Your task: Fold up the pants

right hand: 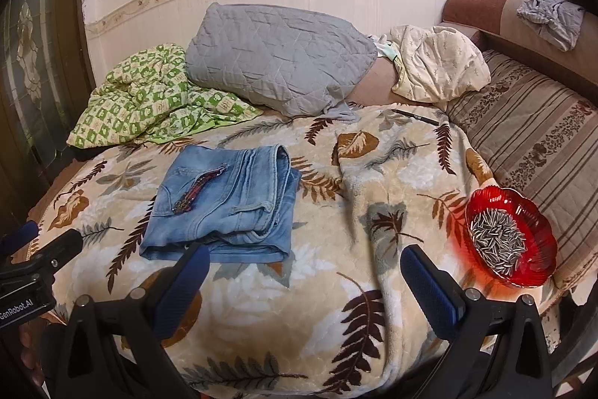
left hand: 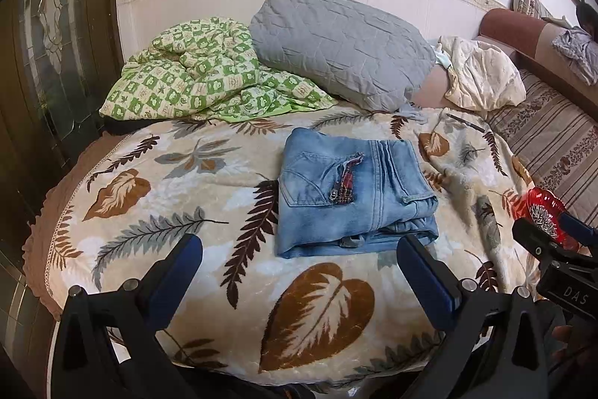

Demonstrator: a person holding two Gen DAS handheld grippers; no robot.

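Note:
Light blue denim pants [left hand: 351, 193] lie folded into a compact rectangle on a leaf-patterned blanket [left hand: 209, 197], back pocket with a plaid trim facing up. They also show in the right wrist view [right hand: 228, 208]. My left gripper [left hand: 299, 257] is open and empty, held back from the pants' near edge. My right gripper [right hand: 304, 268] is open and empty, near and to the right of the pants. Neither gripper touches the pants.
A green checked quilt [left hand: 194, 70], a grey quilted pillow [left hand: 336, 40] and a cream cloth [left hand: 482, 73] lie at the back by the wall. A red bowl of seeds [right hand: 510, 236] sits at the right. A pen [right hand: 415, 116] lies behind. A striped sofa cushion [right hand: 542, 137] borders the right.

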